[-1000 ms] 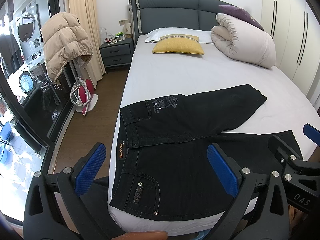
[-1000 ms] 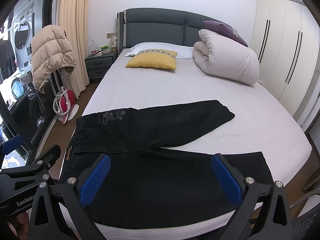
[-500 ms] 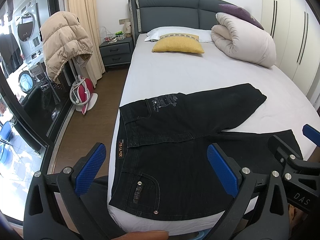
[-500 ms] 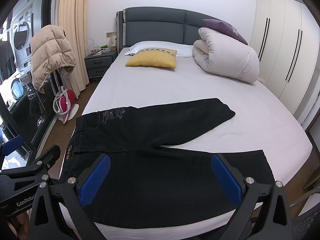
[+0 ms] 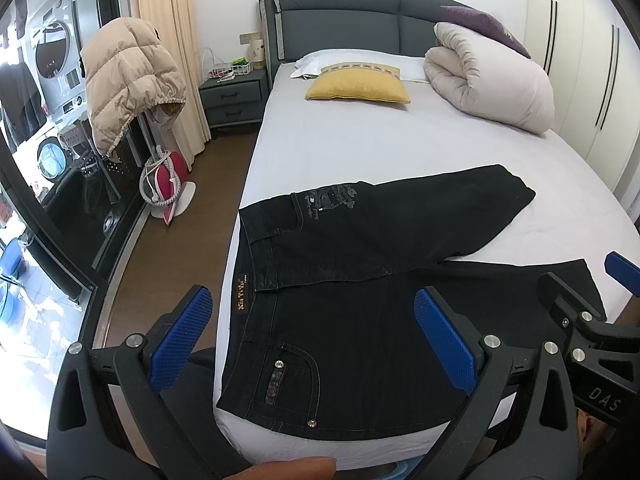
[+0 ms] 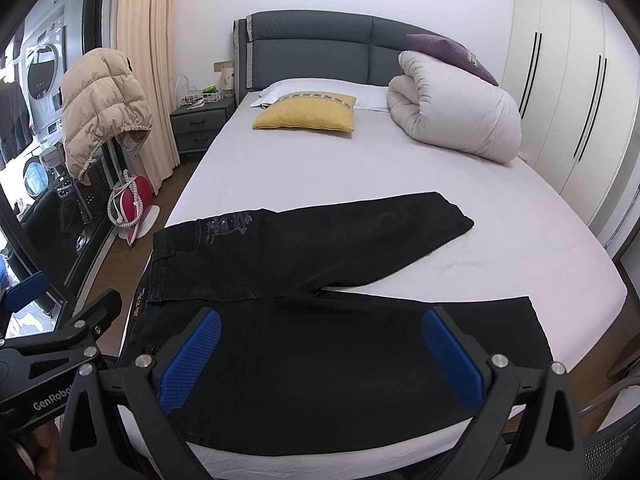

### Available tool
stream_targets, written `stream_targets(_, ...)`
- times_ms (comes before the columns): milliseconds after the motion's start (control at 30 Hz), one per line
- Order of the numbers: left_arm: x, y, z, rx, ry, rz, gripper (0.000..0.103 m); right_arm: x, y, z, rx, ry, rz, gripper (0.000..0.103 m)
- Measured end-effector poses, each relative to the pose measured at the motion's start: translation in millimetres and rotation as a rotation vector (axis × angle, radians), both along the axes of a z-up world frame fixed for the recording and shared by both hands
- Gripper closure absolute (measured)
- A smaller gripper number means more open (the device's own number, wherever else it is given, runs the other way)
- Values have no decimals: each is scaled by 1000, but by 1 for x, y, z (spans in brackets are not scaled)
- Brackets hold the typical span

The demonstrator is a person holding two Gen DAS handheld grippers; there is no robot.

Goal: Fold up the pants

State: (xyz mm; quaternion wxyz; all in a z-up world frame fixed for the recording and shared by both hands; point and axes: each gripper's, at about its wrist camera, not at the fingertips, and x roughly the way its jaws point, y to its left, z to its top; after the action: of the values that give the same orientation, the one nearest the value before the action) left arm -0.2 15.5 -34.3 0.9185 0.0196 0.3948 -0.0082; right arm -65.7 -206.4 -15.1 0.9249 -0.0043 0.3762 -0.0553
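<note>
Pre-fold stage: both tools, left (image 5: 312, 344) and right (image 6: 320, 360), released above unfolded pants (image 6: 320, 280); next, apparently, grasp far leg.

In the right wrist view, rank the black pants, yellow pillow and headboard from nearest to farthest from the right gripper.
1. Black pants: directly under the right gripper, at the bed's foot.
2. Yellow pillow: far up, near the bed's head.
3. Headboard: behind the pillow, against the wall.

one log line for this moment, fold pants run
stage: pre-grasp | pants: flat, legs apart | left gripper: open | right gripper: open
</note>
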Motion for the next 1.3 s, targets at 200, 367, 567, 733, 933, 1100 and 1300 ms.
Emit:
stream_targets(200, 9, 1, -2, -14, 30, 13, 0, -3, -11, -7, 36, 27, 6, 0)
stream_targets(367, 16, 3, -17, 5, 20, 38, 0, 8, -17, -28, 172, 87, 35, 0)
stream_targets(567, 45, 22, -49, -91, 70, -11, 0, 31, -60, -66, 527, 120, 68, 0)
stream_targets(733, 87, 38, -81, -199, 116, -94, 0, 58, -98, -111, 920, 175, 68, 1)
stream_targets(933, 141, 42, -118, -187, 128, -151, 0, 98, -102, -132, 1120, 209, 100, 0)
stream_targets(1100, 223, 53, -128, -144, 156, -164, 0, 149, -89, -130, 919, 264, 187, 0)
stream_targets(1300, 360, 75, -137, -109, 215, -306, 0, 206, -58, -116, 477, 235, 418, 0)
